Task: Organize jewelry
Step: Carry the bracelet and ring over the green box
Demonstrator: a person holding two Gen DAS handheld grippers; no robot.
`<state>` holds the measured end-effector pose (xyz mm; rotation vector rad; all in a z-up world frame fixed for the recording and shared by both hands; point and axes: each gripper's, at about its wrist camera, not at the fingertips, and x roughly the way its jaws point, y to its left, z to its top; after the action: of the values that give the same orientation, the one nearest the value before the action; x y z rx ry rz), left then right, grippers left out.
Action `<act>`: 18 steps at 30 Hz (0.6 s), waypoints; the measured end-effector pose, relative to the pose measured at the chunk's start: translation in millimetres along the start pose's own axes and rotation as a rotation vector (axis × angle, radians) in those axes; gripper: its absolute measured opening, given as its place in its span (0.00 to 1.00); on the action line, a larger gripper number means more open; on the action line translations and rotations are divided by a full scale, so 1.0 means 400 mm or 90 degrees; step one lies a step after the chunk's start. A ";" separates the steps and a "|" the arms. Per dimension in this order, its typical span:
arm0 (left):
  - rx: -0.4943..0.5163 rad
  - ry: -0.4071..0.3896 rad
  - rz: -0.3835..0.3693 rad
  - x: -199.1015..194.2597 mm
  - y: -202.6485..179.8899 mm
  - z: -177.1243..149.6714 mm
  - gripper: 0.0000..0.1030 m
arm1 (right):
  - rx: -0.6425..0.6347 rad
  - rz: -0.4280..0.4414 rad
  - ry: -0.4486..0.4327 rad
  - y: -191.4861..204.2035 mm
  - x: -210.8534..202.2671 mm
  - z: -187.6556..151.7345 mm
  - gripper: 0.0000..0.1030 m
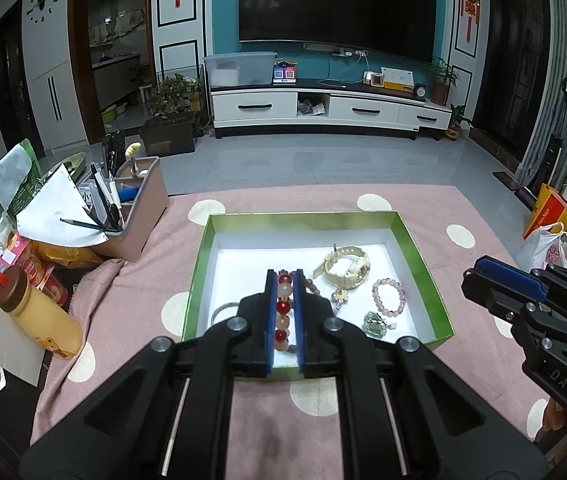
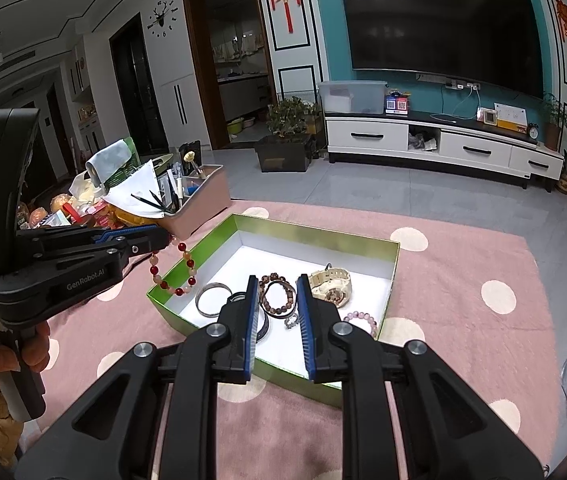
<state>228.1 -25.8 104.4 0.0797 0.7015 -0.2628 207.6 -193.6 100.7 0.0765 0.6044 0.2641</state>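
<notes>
The red bead bracelet (image 2: 173,270) was clamped in the left claw (image 2: 163,239), dangling over the box's (image 2: 315,236) left near corner. The right claw (image 2: 277,320) was held slightly apart, empty, above the box.

You had the red-and-peach beaded bracelet (image 2: 173,270) hanging as a loop over the near-left corner of the green-walled, white-floored cardboard box (image 2: 323,236). Inside that box lay a cream wristwatch (image 2: 331,286), brown beaded bracelets (image 2: 279,296), a silver bangle (image 2: 213,299) and a pink beaded bracelet (image 1: 389,297).
</notes>
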 end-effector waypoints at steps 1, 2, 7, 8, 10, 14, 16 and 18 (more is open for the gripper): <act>0.000 0.001 0.001 0.006 0.002 0.004 0.07 | 0.001 0.000 0.001 -0.001 0.005 0.001 0.18; 0.000 0.001 0.003 0.013 0.004 0.008 0.07 | 0.001 0.001 0.002 -0.002 0.010 0.003 0.18; 0.002 0.008 0.012 0.049 0.012 0.023 0.07 | 0.004 -0.001 0.012 -0.008 0.037 0.000 0.18; 0.000 0.009 0.012 0.055 0.015 0.026 0.07 | 0.004 -0.001 0.014 -0.011 0.043 0.001 0.18; -0.005 0.012 0.012 0.070 0.023 0.034 0.07 | 0.005 -0.003 0.019 -0.015 0.055 0.001 0.18; -0.021 0.027 0.007 0.107 0.045 0.045 0.07 | 0.013 -0.003 0.030 -0.025 0.082 -0.001 0.18; -0.030 0.037 0.006 0.129 0.056 0.048 0.07 | 0.018 -0.002 0.038 -0.032 0.098 -0.004 0.18; -0.041 0.050 0.002 0.156 0.070 0.049 0.07 | 0.023 -0.001 0.049 -0.038 0.118 -0.009 0.18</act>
<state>293.6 -15.2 78.5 0.0293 0.7875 -0.2352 246.1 -195.8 69.4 0.1008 0.6864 0.2551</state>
